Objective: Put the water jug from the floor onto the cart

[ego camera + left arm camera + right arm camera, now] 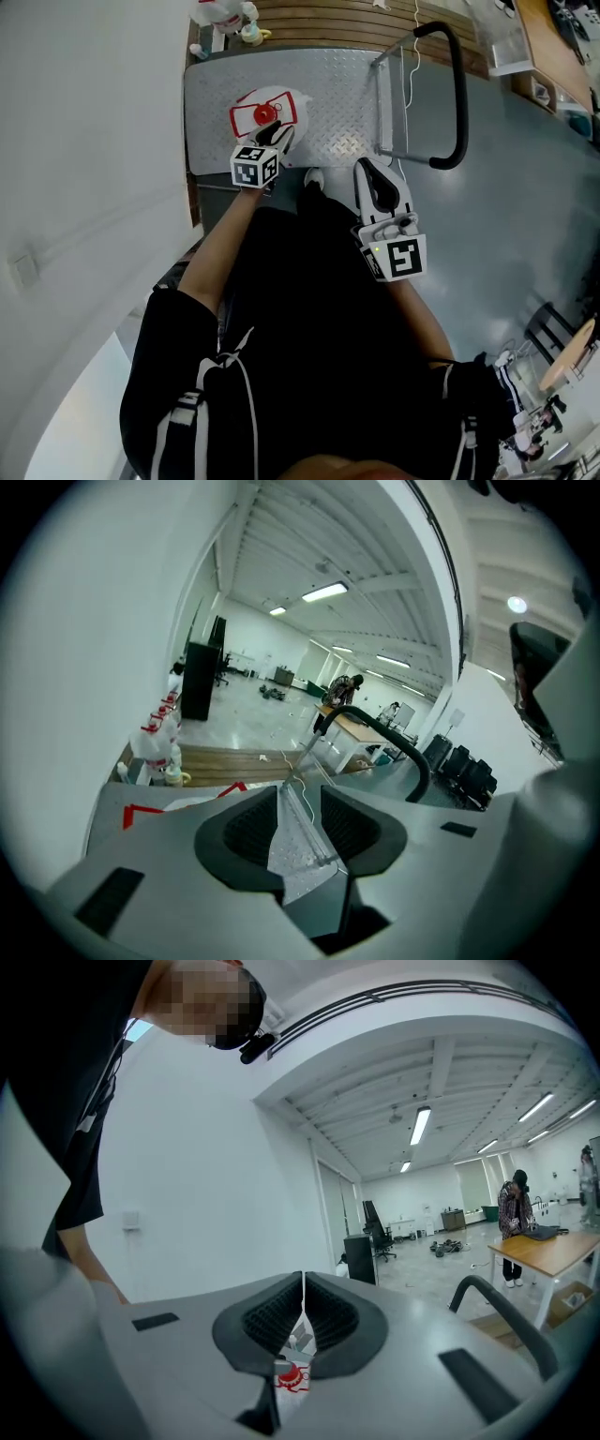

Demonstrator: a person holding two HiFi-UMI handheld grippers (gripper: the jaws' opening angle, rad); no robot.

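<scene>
The water jug point(263, 114), clear with a red cap and a red-and-white label, stands upright on the left part of the cart's metal deck point(328, 84). My left gripper point(277, 137) hovers just above the jug's near side. It is open, and only the deck shows through the gap between its jaws in the left gripper view point(300, 797). The jug's label point(202, 802) peeks over the gripper body. My right gripper point(373, 171) hangs shut over the floor by the cart's near edge. Below its closed jaws point(302, 1290) I see the jug's red cap point(292, 1373).
The cart's black push handle point(458, 94) rises at the right end of the deck. Several bottles point(225, 15) stand on wooden boards point(356, 19) beyond the cart. A white wall point(84, 141) runs along the left. A person point(514, 1213) stands at a far table.
</scene>
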